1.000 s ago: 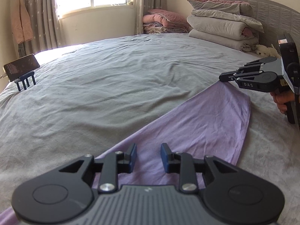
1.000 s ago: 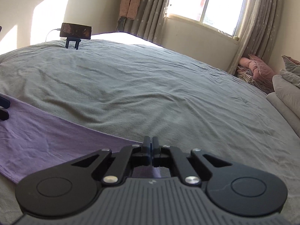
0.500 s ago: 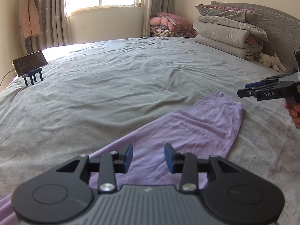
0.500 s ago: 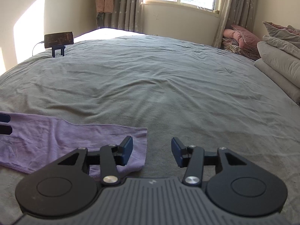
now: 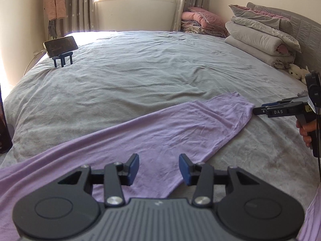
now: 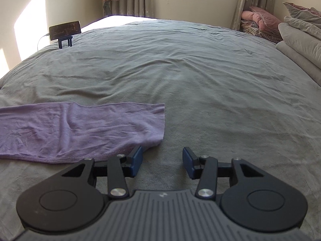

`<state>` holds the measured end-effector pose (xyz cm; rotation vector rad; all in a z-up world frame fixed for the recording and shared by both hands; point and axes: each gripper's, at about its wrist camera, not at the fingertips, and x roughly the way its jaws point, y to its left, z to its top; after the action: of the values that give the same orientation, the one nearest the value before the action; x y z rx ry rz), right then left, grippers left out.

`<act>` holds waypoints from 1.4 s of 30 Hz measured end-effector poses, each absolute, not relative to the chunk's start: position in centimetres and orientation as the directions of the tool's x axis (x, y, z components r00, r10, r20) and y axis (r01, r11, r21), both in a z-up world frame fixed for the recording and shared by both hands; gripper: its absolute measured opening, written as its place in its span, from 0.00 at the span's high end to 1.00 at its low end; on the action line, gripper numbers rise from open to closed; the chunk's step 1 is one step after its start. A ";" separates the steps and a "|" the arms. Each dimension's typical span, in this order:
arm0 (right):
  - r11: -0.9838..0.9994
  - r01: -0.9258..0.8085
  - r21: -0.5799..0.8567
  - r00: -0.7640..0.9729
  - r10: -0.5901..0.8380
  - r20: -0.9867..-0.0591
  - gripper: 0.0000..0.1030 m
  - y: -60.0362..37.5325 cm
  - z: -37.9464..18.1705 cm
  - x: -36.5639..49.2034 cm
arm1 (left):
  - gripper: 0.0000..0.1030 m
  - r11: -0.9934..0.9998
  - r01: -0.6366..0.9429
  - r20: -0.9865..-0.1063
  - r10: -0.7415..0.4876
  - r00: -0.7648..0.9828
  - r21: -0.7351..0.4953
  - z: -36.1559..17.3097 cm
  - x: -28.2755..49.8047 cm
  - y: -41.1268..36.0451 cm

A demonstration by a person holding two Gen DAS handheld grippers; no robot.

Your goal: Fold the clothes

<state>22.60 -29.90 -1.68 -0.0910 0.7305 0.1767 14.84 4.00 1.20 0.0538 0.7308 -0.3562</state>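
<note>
A lilac garment [image 5: 160, 132] lies flat and stretched out across the grey bedsheet [image 5: 140, 76]. My left gripper [image 5: 158, 167] hovers open over its near part, nothing between the blue pads. The same lilac garment [image 6: 80, 128] ends in a straight edge in the right wrist view. My right gripper [image 6: 162, 164] is open just off that end, above bare sheet, its left pad close to the cloth's corner. From the left wrist view the right gripper [image 5: 258, 110] appears side-on beside the garment's far end, held by a hand [image 5: 307, 130].
A phone on a small blue stand [image 5: 61, 48] sits at the bed's far left corner. Folded grey quilts and pillows [image 5: 262, 34] are stacked at the headboard on the right, with a soft toy [image 5: 297, 72] below them. Pink bedding [image 5: 202, 23] lies by the window.
My right gripper opened and let go of the garment's end, then drew back from it. The garment now lies flat. My left gripper opened wider and pulled back.
</note>
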 end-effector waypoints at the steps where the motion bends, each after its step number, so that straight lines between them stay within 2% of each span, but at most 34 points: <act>1: 0.981 -0.190 -0.024 0.731 0.125 -0.671 0.56 -29.9 -1.8 22.7 | 0.55 0.940 0.332 -0.659 -0.302 0.689 -0.083 1.2 14.7 4.2; 8: 0.979 -0.201 -0.020 0.741 0.139 -0.657 0.56 -29.3 -1.5 23.0 | 0.55 0.949 0.292 -0.665 -0.296 0.686 -0.121 0.3 14.7 5.0; 9: 0.978 -0.205 -0.025 0.741 0.138 -0.658 0.58 -29.2 -1.5 23.2 | 0.55 0.949 0.289 -0.669 -0.295 0.682 -0.125 0.1 14.8 5.1; 11: 0.976 -0.212 -0.038 0.740 0.135 -0.659 0.72 -28.8 -1.7 23.4 | 0.55 0.949 0.288 -0.675 -0.296 0.676 -0.128 -0.2 14.8 5.1; 13: 0.975 -0.217 -0.040 0.741 0.137 -0.658 0.91 -28.5 -2.0 23.6 | 0.55 0.949 0.287 -0.681 -0.297 0.669 -0.132 -0.5 14.8 5.1; 14: 0.975 -0.221 -0.037 0.739 0.142 -0.659 0.95 -28.5 -2.1 23.6 | 0.55 0.949 0.286 -0.683 -0.296 0.668 -0.131 -0.7 14.8 5.1; 19: 0.979 -0.198 -0.040 0.730 0.120 -0.673 0.98 -28.8 -1.3 22.6 | 0.55 0.957 0.272 -0.688 -0.268 0.675 -0.106 -1.1 14.9 5.5; 23: 0.981 -0.150 -0.124 0.699 0.016 -0.715 0.97 -29.2 -1.4 22.2 | 0.54 0.961 0.253 -0.696 -0.258 0.670 -0.113 -1.0 14.9 6.1; 25: 0.983 -0.142 -0.117 0.695 0.015 -0.719 0.90 -29.5 -1.3 21.8 | 0.53 0.963 0.244 -0.701 -0.251 0.668 -0.112 -0.9 14.9 6.3; 32: 0.980 -0.175 -0.092 0.696 0.057 -0.716 0.84 -28.5 -0.4 19.9 | 0.49 0.976 0.178 -0.700 -0.215 0.681 -0.127 0.3 13.9 9.2; 33: 0.979 -0.182 -0.086 0.697 0.067 -0.714 0.79 -28.1 -0.3 19.6 | 0.48 0.978 0.164 -0.699 -0.208 0.684 -0.132 0.5 13.6 10.0; 34: 0.979 -0.189 -0.080 0.699 0.077 -0.711 0.66 -27.8 -0.2 19.4 | 0.48 0.980 0.147 -0.699 -0.199 0.687 -0.135 0.7 13.4 10.7; 36: 0.976 -0.207 -0.070 0.701 0.098 -0.707 0.57 -27.0 0.0 19.0 | 0.48 0.983 0.115 -0.698 -0.180 0.693 -0.140 1.0 12.8 12.2; 42: 0.963 -0.264 -0.056 0.696 0.150 -0.702 0.57 -23.7 0.5 18.1 | 0.47 0.993 0.037 -0.700 -0.104 0.706 -0.110 1.7 10.9 16.9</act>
<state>18.08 -23.74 0.47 -0.1576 0.7673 0.2321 10.92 16.92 1.71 -0.0895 0.7829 -0.0783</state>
